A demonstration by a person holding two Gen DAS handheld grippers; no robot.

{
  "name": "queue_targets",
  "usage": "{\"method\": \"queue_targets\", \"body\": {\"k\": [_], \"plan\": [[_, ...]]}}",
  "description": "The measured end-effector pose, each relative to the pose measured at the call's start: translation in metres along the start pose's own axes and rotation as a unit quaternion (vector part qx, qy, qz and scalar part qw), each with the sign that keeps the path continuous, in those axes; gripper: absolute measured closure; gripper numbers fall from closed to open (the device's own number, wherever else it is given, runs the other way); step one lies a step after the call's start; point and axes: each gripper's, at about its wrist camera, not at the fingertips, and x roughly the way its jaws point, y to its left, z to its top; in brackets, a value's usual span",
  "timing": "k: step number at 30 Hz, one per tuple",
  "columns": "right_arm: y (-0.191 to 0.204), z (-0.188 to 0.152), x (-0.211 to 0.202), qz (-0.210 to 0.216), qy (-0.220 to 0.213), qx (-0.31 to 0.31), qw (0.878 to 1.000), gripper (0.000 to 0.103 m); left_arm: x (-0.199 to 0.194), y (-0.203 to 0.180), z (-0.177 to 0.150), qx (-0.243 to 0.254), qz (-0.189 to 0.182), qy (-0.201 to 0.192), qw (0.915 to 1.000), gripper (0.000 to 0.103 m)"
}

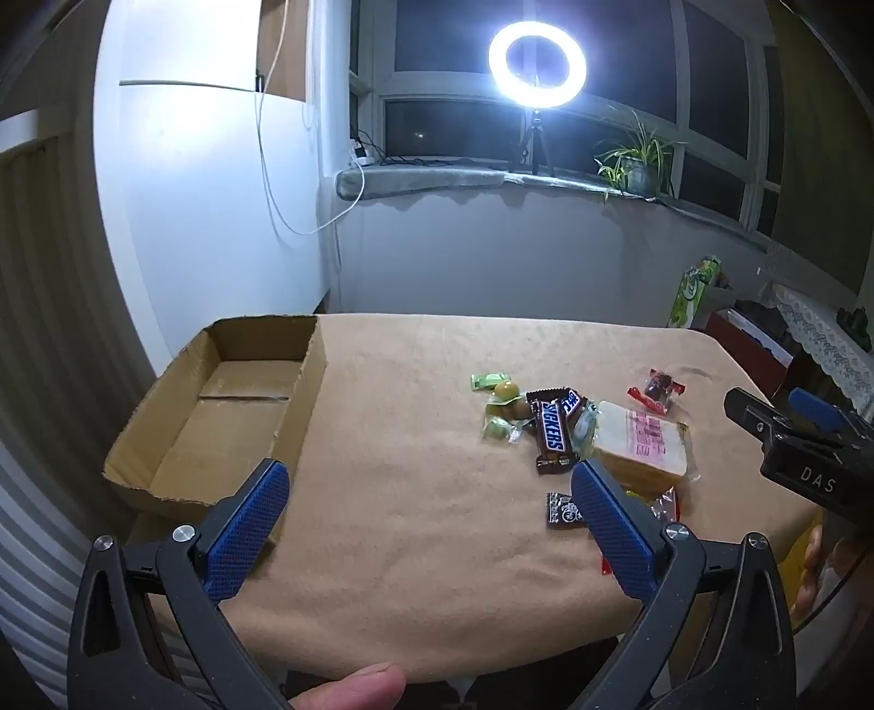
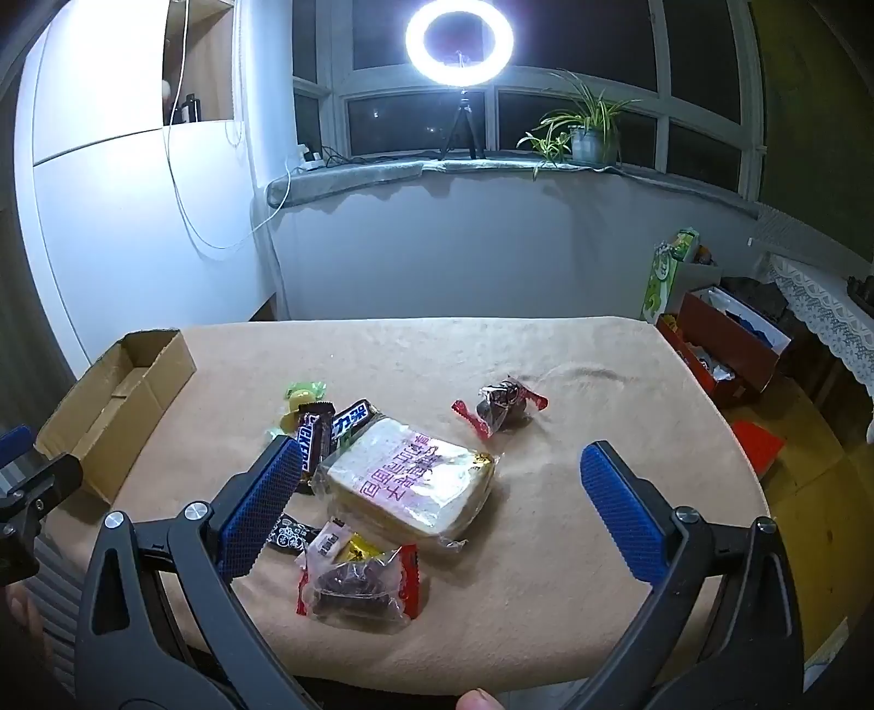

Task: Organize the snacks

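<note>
A: Blue pads on both tongs. The left tongs [image 1: 429,510] stand wide with nothing between them, hanging over the near edge of the worktop [image 1: 415,590]. The right tongs [image 2: 442,505] stand just as wide, also holding nothing.

B: And the snacks?

A: Nearest the right tongs lies a red-ended packet [image 2: 358,581] of dark pieces, with a small black wrapper [image 2: 292,535] just beside its left. Behind them sits the bread [image 2: 412,478] in clear wrap, in the middle of the worktop. Touching the bread's far left are two Snickers [image 2: 317,442], one lying across the other.

B: Further back?

A: Green sweets [image 1: 500,407] just past the Snickers, and a second red-ended packet [image 2: 500,409] apart on the right.

B: The box?

A: The cardboard box [image 1: 164,415] sits open at the worktop's left edge, well apart from the heap. Past everything, a ring light [image 2: 459,41] glows on the windowsill.
</note>
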Motion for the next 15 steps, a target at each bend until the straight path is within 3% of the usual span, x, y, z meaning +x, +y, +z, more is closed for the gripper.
{"method": "queue_targets", "body": {"k": [15], "plan": [[0.0006,0.0009,0.0027,-0.011,0.01,0.001,1.0,0.0,0.0043,-0.0042,-0.0021,0.005,0.004,0.015,0.9999,0.0]]}}
